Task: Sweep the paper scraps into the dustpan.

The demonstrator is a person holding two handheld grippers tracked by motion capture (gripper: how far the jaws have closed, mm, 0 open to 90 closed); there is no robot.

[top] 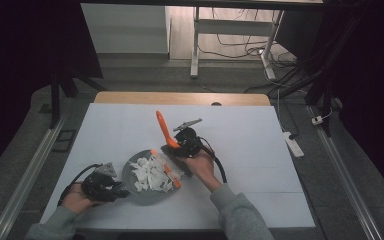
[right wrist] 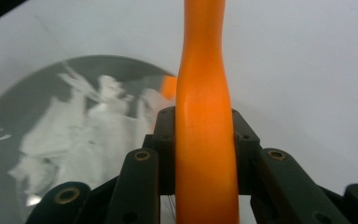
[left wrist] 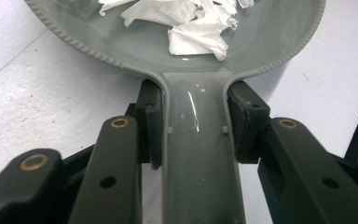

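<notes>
Left gripper [left wrist: 193, 126]: jaws clamped on the grey pan's handle [left wrist: 198, 177] right where it leaves the bowl, pads [left wrist: 150, 121] flat against both sides, bottom centre of the left gripper view. Grip looks square, no twist visible

Right gripper [right wrist: 204, 149]: jaws closed on the orange spatula handle [right wrist: 204, 116], which runs straight up the middle of the right gripper view. In the high view the right gripper [top: 186, 142] sits just right of centre, handle end [top: 161, 122] sticking up and left, and an orange edge [top: 172, 175] lies down over the paper at the pan's right side

Grey pan [top: 130, 175] is lower centre of the high view, flat on the white table [top: 260, 150], left gripper [top: 102, 186] at its lower left. White paper scraps [top: 150, 174] piled in the middle and right of the bowl; top of frame in the left gripper view [left wrist: 196, 32]

Step looks like stirring/turning the scraps with the spatula while the pan is held. To do it well, my read:
- keep the left grip locked and the pan flat, it's the only thing stopping the pan sliding
- work the blade low along the pan floor, push scraps toward centre, away from the right rim
- short strokes, scraps are light and will flip over the beaded rim [left wrist: 74, 42] easily
- can't tell from here whether the blade touches the pan floor, right gripper view is blurred there
</notes>
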